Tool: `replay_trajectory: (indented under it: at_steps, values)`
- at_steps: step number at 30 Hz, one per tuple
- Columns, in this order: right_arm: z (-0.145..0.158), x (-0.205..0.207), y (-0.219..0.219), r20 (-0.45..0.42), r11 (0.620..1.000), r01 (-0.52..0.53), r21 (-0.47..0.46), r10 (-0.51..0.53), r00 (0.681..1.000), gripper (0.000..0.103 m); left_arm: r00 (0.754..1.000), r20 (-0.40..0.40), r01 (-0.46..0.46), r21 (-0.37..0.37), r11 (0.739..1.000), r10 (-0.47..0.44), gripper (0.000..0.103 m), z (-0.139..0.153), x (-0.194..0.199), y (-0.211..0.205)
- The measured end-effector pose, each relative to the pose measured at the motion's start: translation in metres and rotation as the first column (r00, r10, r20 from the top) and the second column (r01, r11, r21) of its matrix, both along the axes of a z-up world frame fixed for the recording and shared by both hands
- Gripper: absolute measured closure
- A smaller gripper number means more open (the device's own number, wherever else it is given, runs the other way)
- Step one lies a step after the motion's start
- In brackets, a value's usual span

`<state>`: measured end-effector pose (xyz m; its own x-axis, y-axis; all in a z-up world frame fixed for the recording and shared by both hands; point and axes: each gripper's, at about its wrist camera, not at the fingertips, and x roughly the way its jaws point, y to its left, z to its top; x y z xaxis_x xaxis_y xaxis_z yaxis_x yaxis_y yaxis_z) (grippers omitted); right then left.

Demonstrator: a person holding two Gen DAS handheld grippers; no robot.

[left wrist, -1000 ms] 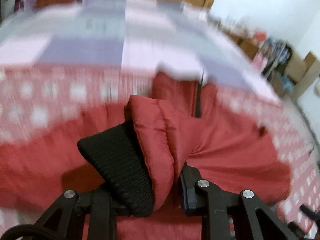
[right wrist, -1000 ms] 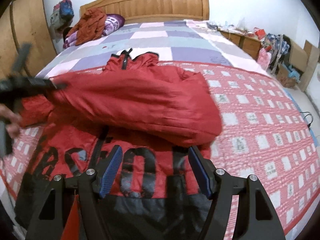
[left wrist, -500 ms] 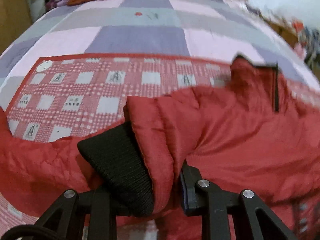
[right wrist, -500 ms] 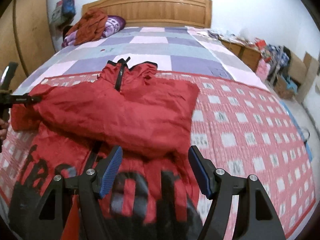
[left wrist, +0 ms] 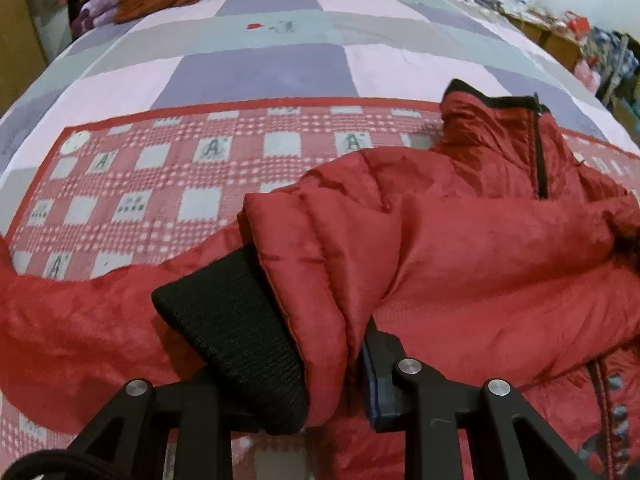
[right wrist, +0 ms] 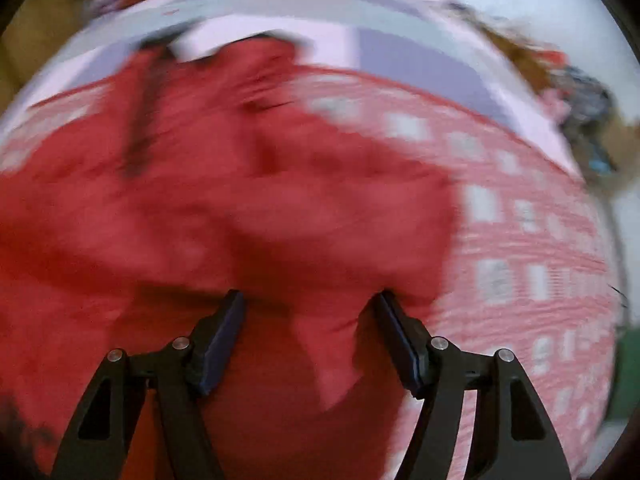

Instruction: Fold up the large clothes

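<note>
Left wrist: left hand-held gripper (left wrist: 296, 376) clamps one jacket sleeve (left wrist: 320, 264); right hand-held gripper (right wrist: 310, 336) gapes wide.

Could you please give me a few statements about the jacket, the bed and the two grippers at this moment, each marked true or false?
1. The left gripper is shut on the sleeve of the red jacket. True.
2. The sleeve's cuff is white. False: it is black ribbed knit.
3. The right gripper is shut on the jacket. False: its jaws stand open with red fabric between them.
4. The jacket lies on a red checked blanket. True.
5. The jacket's zipper is yellow. False: it is black.
</note>
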<state>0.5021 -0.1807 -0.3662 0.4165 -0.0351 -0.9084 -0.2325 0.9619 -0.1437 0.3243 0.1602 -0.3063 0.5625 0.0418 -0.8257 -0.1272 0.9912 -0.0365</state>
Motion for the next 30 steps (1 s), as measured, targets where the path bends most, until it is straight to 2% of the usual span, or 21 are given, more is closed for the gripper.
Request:
replay_trajectory:
  at_steps: [2, 4, 5, 7, 8, 10, 11, 12, 13, 14, 15, 16, 19, 22, 25, 28, 30]
  values:
    - [0.003, 0.018, -0.031, 0.023, 0.985, 0.170, 0.011, -0.170, 0.985, 0.035, 1.000, -0.004, 0.013, 0.028, 1.000, -0.012, 0.074, -0.002, 0.008, -0.006]
    - [0.006, 0.022, -0.050, 0.031, 0.972, 0.233, 0.042, -0.235, 0.972, 0.035, 1.000, -0.016, 0.007, 0.036, 0.999, -0.006, 0.073, -0.005, 0.011, -0.006]
    - [0.012, 0.017, -0.053, 0.049, 0.971, 0.228, 0.076, -0.232, 0.972, 0.035, 1.000, -0.015, 0.002, 0.028, 1.000, -0.002, 0.073, -0.006, 0.010, -0.004]
    - [0.034, -0.007, -0.054, 0.153, 0.978, 0.180, 0.105, -0.195, 0.969, 0.035, 1.000, -0.009, -0.003, 0.010, 1.000, 0.003, 0.072, -0.007, 0.003, 0.000]
    - [0.048, -0.027, -0.054, 0.213, 0.978, 0.143, 0.153, -0.174, 0.962, 0.035, 1.000, -0.007, 0.001, 0.011, 1.000, -0.001, 0.071, -0.007, 0.001, 0.000]
    - [0.065, -0.065, -0.047, 0.265, 0.968, 0.061, 0.242, -0.127, 0.956, 0.035, 1.000, -0.004, 0.015, 0.024, 1.000, -0.015, 0.070, -0.007, -0.004, -0.002]
    - [0.066, -0.085, -0.038, 0.275, 0.970, 0.004, 0.244, -0.073, 0.959, 0.035, 1.000, -0.005, 0.020, 0.032, 0.999, -0.020, 0.069, -0.008, -0.006, -0.003]
    - [0.060, -0.099, -0.029, 0.268, 0.978, -0.037, 0.206, -0.020, 0.963, 0.035, 1.000, -0.008, 0.021, 0.036, 0.999, -0.020, 0.069, -0.009, -0.006, -0.003]
    - [0.043, -0.112, -0.019, 0.222, 0.988, -0.072, 0.135, 0.040, 0.974, 0.035, 1.000, -0.013, 0.018, 0.034, 0.999, -0.018, 0.065, -0.010, -0.005, -0.002]
    - [0.021, -0.119, -0.018, 0.153, 0.993, -0.067, 0.095, 0.052, 0.987, 0.035, 1.000, -0.019, 0.017, 0.030, 0.999, -0.017, 0.064, -0.011, -0.003, -0.002]
    - [0.004, -0.127, -0.026, 0.112, 0.993, -0.037, 0.110, 0.024, 0.993, 0.035, 0.999, -0.027, 0.018, 0.034, 0.999, -0.018, 0.064, -0.012, -0.001, -0.003]
    - [0.003, -0.137, -0.034, 0.155, 0.991, -0.013, 0.132, -0.008, 0.988, 0.035, 0.999, -0.030, 0.024, 0.043, 0.999, -0.022, 0.064, -0.011, 0.001, -0.005]
    - [0.016, -0.140, -0.036, 0.177, 0.988, 0.044, 0.150, -0.070, 0.982, 0.035, 0.999, -0.020, 0.036, 0.060, 0.998, -0.035, 0.064, -0.007, -0.003, -0.008]
    - [0.053, -0.140, -0.022, 0.299, 0.981, -0.018, 0.191, -0.041, 0.953, 0.035, 0.999, -0.010, 0.032, 0.043, 0.999, -0.031, 0.063, -0.003, -0.013, -0.005]
    - [0.077, -0.121, 0.000, 0.343, 0.973, -0.087, 0.215, 0.008, 0.939, 0.035, 0.999, -0.022, 0.030, 0.050, 0.998, -0.029, 0.061, -0.009, -0.018, -0.003]
    - [0.077, -0.094, 0.032, 0.294, 0.950, -0.153, 0.271, 0.070, 0.953, 0.034, 1.000, -0.029, 0.008, 0.042, 0.999, -0.007, 0.059, -0.011, -0.018, -0.001]
    - [0.055, -0.073, 0.047, 0.206, 0.950, -0.158, 0.271, 0.103, 0.973, 0.034, 0.999, -0.037, -0.001, 0.040, 0.999, 0.002, 0.057, -0.014, -0.016, -0.001]
